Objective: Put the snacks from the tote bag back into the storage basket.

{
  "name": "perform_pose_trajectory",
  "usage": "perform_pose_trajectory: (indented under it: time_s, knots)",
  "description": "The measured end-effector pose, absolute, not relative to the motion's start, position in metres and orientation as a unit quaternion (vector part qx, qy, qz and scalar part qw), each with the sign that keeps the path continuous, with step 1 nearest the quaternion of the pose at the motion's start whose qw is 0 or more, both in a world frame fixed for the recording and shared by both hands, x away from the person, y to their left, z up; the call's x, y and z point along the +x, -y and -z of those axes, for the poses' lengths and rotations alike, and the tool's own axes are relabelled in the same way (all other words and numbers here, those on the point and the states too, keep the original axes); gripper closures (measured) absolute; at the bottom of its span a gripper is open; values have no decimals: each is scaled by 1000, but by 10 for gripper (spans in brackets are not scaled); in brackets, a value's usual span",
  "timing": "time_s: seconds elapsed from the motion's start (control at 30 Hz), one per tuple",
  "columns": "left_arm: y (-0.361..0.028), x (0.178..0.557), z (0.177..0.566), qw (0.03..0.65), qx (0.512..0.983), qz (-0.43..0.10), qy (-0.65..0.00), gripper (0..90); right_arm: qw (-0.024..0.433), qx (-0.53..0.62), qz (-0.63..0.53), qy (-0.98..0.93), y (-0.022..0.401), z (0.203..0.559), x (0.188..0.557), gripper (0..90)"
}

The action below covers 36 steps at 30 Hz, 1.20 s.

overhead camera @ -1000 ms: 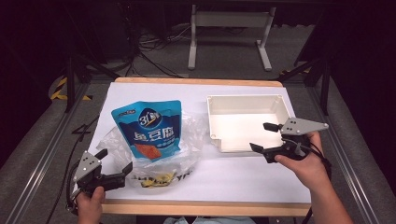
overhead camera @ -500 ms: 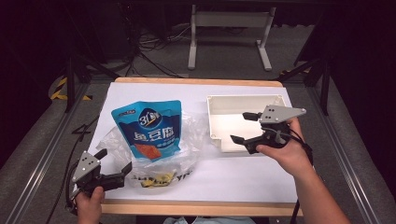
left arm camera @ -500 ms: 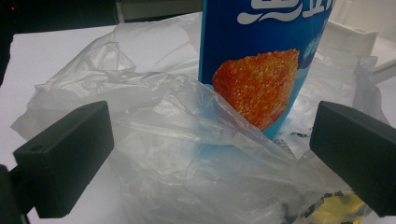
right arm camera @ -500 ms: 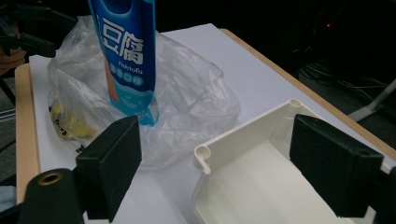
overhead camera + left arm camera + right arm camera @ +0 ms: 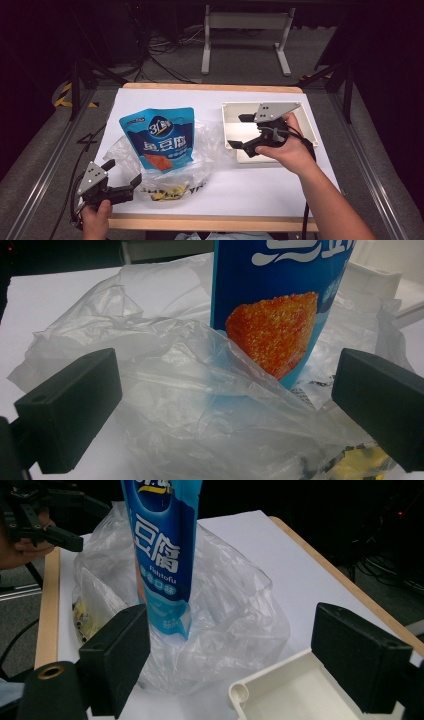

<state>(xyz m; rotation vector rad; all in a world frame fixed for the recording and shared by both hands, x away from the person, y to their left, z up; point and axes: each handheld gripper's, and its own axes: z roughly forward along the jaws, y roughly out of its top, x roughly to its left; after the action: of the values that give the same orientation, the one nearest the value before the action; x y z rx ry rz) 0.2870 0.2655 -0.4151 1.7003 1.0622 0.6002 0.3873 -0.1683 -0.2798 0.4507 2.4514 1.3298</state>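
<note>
The middle of the white-covered table (image 5: 210,100) is taken by a crumpled clear plastic bag (image 5: 200,155) with a blue snack pouch (image 5: 159,139) on it. Just to its right sits a shallow white plastic tray (image 5: 305,125); the gap between them is narrow. The far strip of the table is bare, and the near right part too.

Blue snack pouch (image 5: 280,305) in crumpled clear plastic bag (image 5: 200,410), between spread tongs (image 5: 225,415)
</note>
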Motion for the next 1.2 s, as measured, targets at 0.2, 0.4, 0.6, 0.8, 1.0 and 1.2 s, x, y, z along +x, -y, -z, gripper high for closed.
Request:
perform_pose_trajectory:
  time_s: [0.2, 0.4, 0.6, 0.8, 1.0, 1.2]
  knots:
    - [-265, 287, 415, 503, 705, -245, -436, 5, 141, 140, -458, -866, 152, 275, 395, 156]
    - [-265, 287, 415, 501, 706, -246, -436, 5, 129, 123, -457, -872, 133, 267, 402, 145]
    - [-265, 287, 415, 501, 707, -245, -435, 5, 130, 109, -460, -871, 108, 261, 407, 119]
    - [-265, 287, 415, 504, 705, -244, -435, 5, 112, 99, -451, -880, 84, 262, 415, 56]
    - [-265, 287, 415, 504, 705, -243, -435, 5, 106, 106, -443, -884, 66, 265, 424, 81]
    - [-266, 287, 415, 504, 705, -244, -434, 5, 96, 101, -452, -881, 54, 269, 433, 110]
